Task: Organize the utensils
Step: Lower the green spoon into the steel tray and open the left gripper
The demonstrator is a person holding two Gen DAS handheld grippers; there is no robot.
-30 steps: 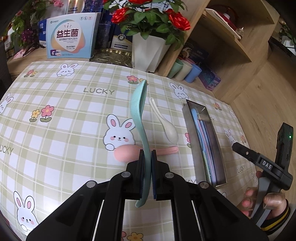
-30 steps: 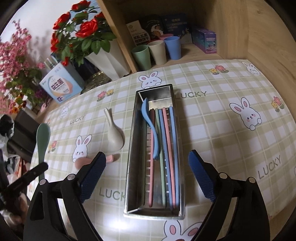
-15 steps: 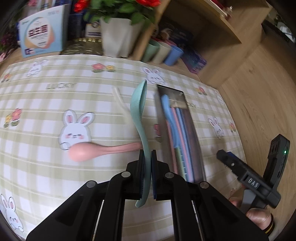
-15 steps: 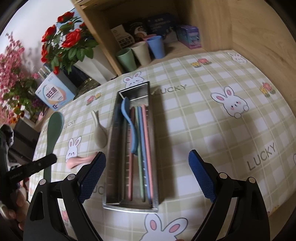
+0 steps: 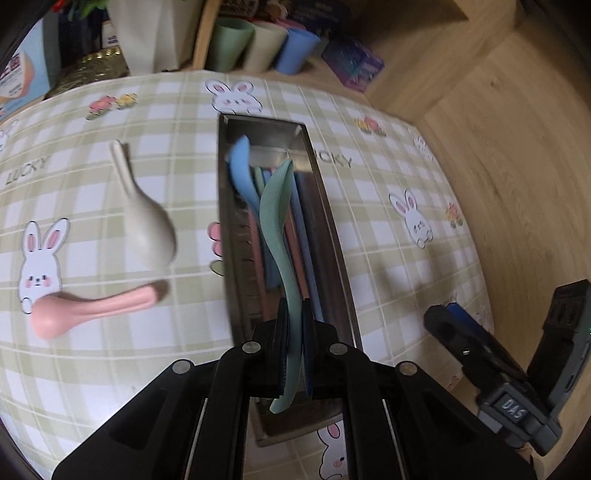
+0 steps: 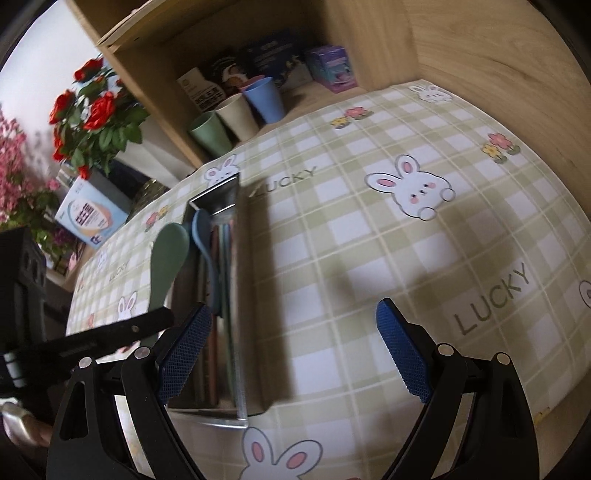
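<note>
My left gripper (image 5: 294,332) is shut on a green spoon (image 5: 277,221) and holds it over the long steel tray (image 5: 332,229), bowl end pointing away. The tray holds a blue spoon (image 5: 242,173) and several coloured chopsticks. A beige spoon (image 5: 147,225) and a pink spoon (image 5: 92,308) lie on the tablecloth left of the tray. My right gripper (image 6: 295,354) is open and empty, just right of the tray's (image 6: 240,295) near end. The green spoon (image 6: 168,258) and blue spoon (image 6: 203,236) show in the right wrist view too.
Three cups (image 5: 258,48) stand in a wooden shelf unit behind the table, with boxes (image 5: 351,62) beside them. A white flower pot (image 5: 155,33) and a carton (image 6: 88,218) stand at the back left. The table's right edge (image 5: 476,258) meets a wooden floor.
My left gripper has carried the green spoon to the right, from over the pink spoon to over the tray. My right gripper has shifted right of the tray and stays open.
</note>
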